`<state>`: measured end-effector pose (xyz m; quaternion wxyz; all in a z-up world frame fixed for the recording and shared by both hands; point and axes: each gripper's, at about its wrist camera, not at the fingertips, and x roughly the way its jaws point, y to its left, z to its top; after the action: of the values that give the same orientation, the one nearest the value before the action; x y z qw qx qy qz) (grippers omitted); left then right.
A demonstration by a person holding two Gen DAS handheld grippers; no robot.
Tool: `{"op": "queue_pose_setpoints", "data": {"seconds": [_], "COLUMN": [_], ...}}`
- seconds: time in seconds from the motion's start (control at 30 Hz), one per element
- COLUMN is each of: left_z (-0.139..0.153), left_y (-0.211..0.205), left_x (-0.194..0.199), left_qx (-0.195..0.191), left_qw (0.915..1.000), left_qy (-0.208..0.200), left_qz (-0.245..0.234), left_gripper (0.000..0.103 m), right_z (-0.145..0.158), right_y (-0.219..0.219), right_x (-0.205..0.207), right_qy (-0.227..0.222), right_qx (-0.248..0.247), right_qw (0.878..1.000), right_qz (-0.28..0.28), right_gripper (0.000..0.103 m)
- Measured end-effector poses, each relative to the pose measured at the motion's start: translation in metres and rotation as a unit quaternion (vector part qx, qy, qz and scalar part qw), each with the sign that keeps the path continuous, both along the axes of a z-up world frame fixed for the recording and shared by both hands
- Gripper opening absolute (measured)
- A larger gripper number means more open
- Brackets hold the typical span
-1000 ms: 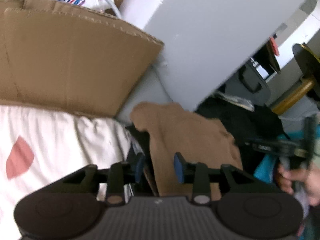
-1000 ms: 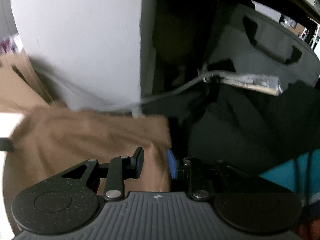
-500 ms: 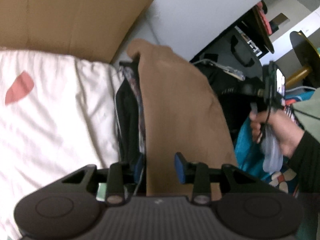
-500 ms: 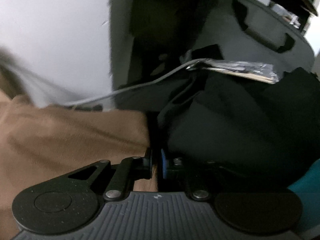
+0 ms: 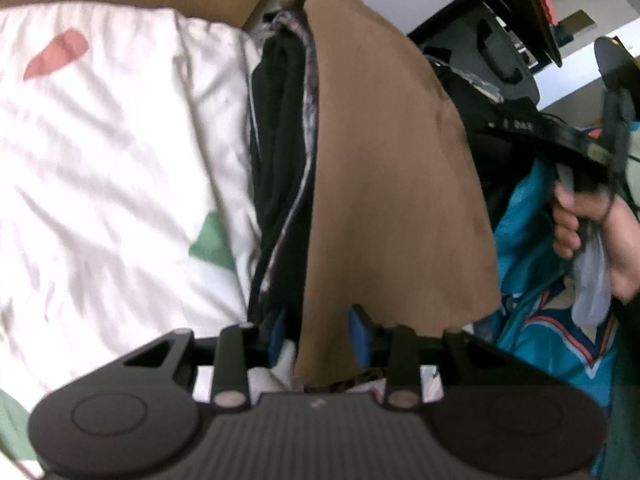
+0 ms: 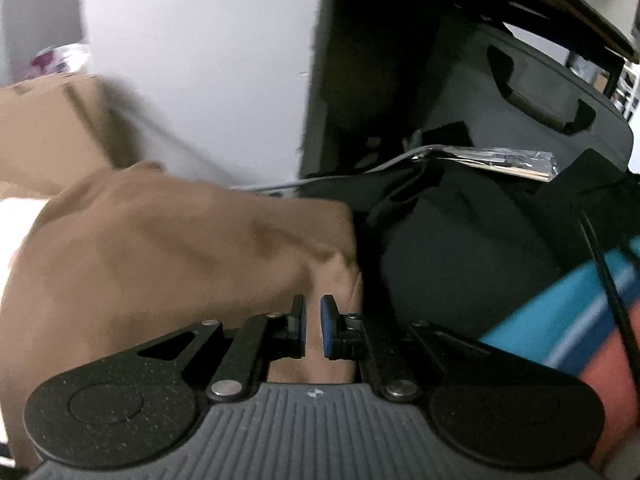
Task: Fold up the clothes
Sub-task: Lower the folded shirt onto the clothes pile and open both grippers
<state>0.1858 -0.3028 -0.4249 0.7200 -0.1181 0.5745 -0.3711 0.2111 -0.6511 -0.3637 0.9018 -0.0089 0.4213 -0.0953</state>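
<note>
A folded brown garment (image 5: 392,184) lies on top of a stack of dark folded clothes (image 5: 280,168) beside a white quilt. My left gripper (image 5: 316,334) is open, its jaws on either side of the garment's near edge without pinching it. In the right wrist view the same brown garment (image 6: 160,264) fills the lower left. My right gripper (image 6: 314,326) has its jaws slightly apart just above the garment's right corner, holding nothing. The right gripper also shows in the left wrist view (image 5: 560,140), held by a hand.
A white quilt (image 5: 100,184) with red and green patches lies left of the stack. A cardboard box (image 6: 44,128) and a white wall stand behind. A black bag (image 6: 460,240), a grey case (image 6: 532,92) and a teal jersey (image 5: 532,344) lie to the right.
My right gripper was shut at the brown garment's corner and has opened slightly, letting go. My left gripper has drawn back along the stack, still open.
</note>
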Motion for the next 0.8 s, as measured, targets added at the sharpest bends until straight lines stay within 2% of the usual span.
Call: {"op": "queue_pose_setpoints", "data": {"seconds": [0.2, 0.5, 0.8], "left_z": [-0.006, 0.004, 0.012], "left_y": [0.004, 0.021, 0.024], "left_x": [-0.002, -0.01, -0.008], "left_qx": [-0.029, -0.042, -0.042], "left_qw": [0.9995, 0.9991, 0.9991], "left_qy": [0.009, 0.004, 0.0], "left_qz": [0.003, -0.007, -0.008], "left_gripper": [0.008, 0.005, 0.005], "right_z": [-0.011, -0.043, -0.033], "right_y": [0.014, 0.009, 0.011], "right_x": [-0.035, -0.056, -0.081], "right_qy": [-0.004, 0.018, 0.011], "right_qx": [0.007, -0.004, -0.018], "right_qw": [1.0, 1.0, 1.0], "right_qz": [0.019, -0.003, -0.014], "right_gripper": [0.011, 0.01, 0.009]}}
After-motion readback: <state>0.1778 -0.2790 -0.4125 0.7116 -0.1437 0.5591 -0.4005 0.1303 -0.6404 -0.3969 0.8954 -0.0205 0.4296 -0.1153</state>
